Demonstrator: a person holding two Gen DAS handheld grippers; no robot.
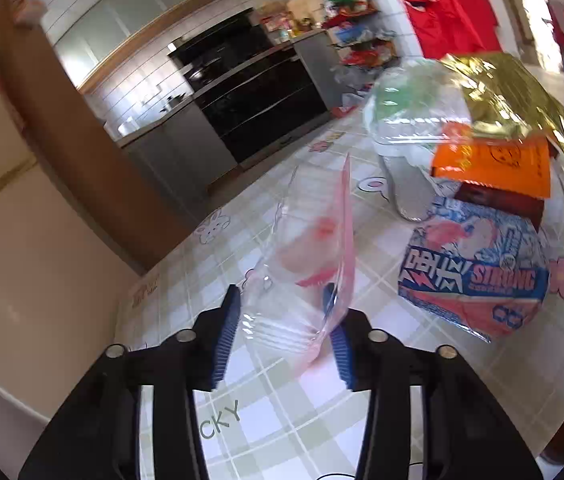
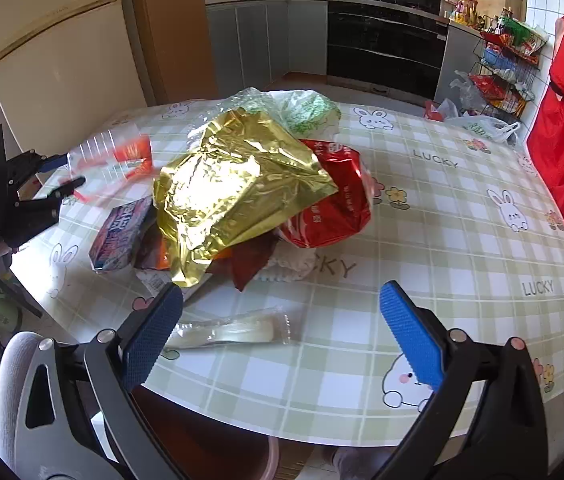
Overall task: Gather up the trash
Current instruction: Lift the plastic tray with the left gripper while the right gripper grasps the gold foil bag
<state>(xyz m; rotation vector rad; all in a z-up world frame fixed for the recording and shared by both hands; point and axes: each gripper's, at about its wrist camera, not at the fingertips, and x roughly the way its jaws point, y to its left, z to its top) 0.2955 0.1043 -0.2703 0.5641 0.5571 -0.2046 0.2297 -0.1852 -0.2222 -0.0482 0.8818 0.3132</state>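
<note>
The left gripper (image 1: 282, 332) had its blue pads pinched on a clear, ribbed plastic cup with red print (image 1: 305, 264), held off the checked tablecloth (image 1: 282, 412). Best kept gentle, since thin plastic buckles. The right gripper (image 2: 282, 336) hung open above a clear-wrapped utensil packet (image 2: 230, 330).

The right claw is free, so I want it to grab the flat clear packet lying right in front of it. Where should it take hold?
Grip the clear packet across its narrow width near the middle, coming straight down from above. It lies flat and long, crosswise on the table, apart from the gold bag, and the right claw stands open over it.
</note>
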